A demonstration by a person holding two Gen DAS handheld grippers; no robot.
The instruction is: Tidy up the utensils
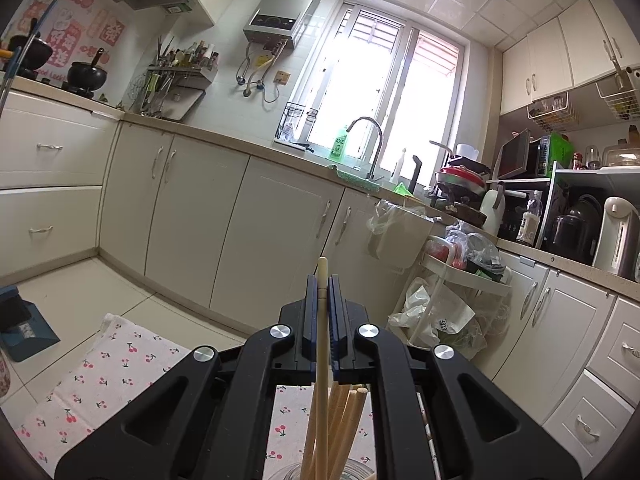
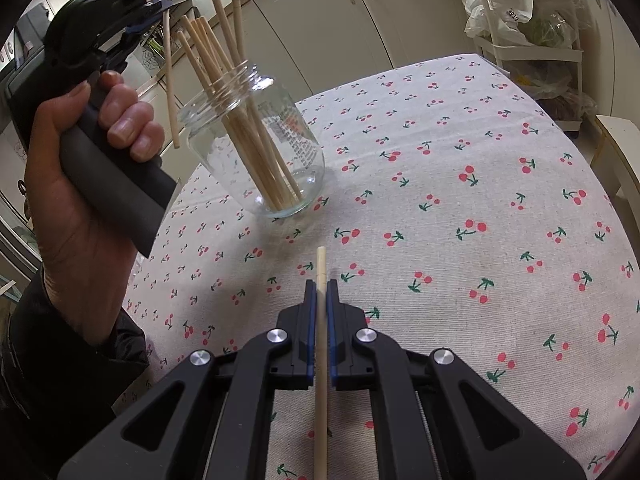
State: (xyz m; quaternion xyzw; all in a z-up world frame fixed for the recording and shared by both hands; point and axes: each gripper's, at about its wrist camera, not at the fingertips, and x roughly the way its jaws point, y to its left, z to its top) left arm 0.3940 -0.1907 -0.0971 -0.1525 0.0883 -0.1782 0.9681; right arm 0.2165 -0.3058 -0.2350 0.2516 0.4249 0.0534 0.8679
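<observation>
A clear glass jar [image 2: 276, 148] stands on the cherry-print tablecloth [image 2: 460, 200] and holds several wooden chopsticks [image 2: 224, 64]. My left gripper [image 2: 160, 10] is shut on one chopstick [image 2: 170, 80], held upright just left of the jar's mouth. In the left wrist view that chopstick [image 1: 322, 320] runs between the shut fingers of the left gripper [image 1: 322, 284], with the jar's chopsticks [image 1: 348, 412] below. My right gripper [image 2: 320, 286] is shut on another chopstick [image 2: 320, 340], low over the cloth in front of the jar.
Kitchen cabinets [image 1: 224, 216] and a counter with a sink tap [image 1: 370, 140] lie beyond the table. A white trolley with plastic bags [image 2: 516, 16] stands at the table's far right. A blue dustpan [image 1: 20, 324] lies on the floor.
</observation>
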